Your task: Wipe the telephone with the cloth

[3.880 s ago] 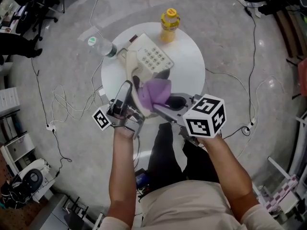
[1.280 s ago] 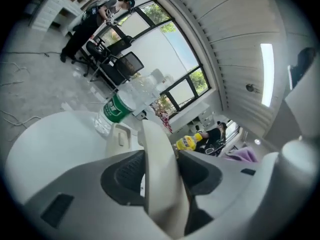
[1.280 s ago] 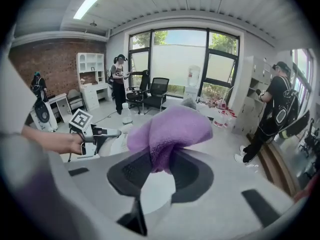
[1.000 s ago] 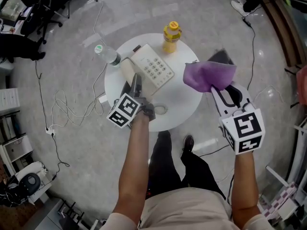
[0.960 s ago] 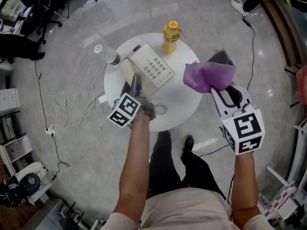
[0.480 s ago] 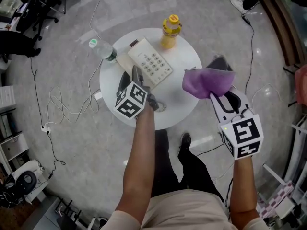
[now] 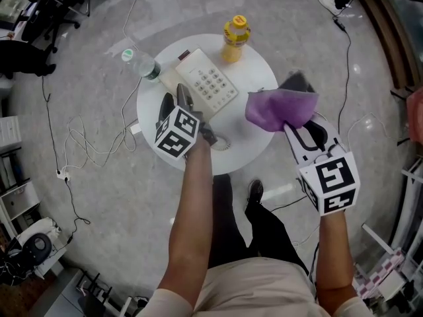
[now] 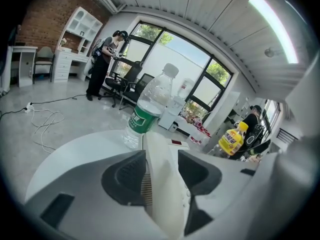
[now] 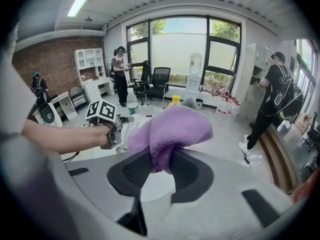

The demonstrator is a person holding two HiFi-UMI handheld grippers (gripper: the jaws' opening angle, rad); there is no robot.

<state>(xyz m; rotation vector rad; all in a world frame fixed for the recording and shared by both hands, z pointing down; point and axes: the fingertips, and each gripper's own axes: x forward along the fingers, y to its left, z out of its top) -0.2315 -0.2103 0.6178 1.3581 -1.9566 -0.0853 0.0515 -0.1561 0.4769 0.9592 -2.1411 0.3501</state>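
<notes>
A cream telephone point(image 7: 208, 81) with a keypad lies on the round white table point(image 7: 254, 78). At the phone's left side, my left gripper point(image 7: 180, 96) point(image 8: 162, 171) has the cream handset point(image 8: 162, 194) between its pads. The jaws have just been closing a little and both pads touch the handset. My right gripper point(image 7: 289, 123) point(image 9: 160, 164) hangs off the table's right edge. It is shut on a bunched purple cloth point(image 7: 281, 107) point(image 9: 170, 129), which is held apart from the phone.
A yellow bottle point(image 7: 234, 35) point(image 8: 231, 140) stands at the table's far edge and a clear water bottle point(image 7: 139, 61) point(image 8: 150, 111) at its left edge. The coiled cord point(image 7: 218, 140) lies near the front. Cables point(image 7: 86, 144) trail over the floor. People stand in the room.
Several seconds ago the cloth was against the lifted handset at the table's front. Over the last second the left gripper has turned beside the phone and the right gripper has sunk slightly with the cloth.
</notes>
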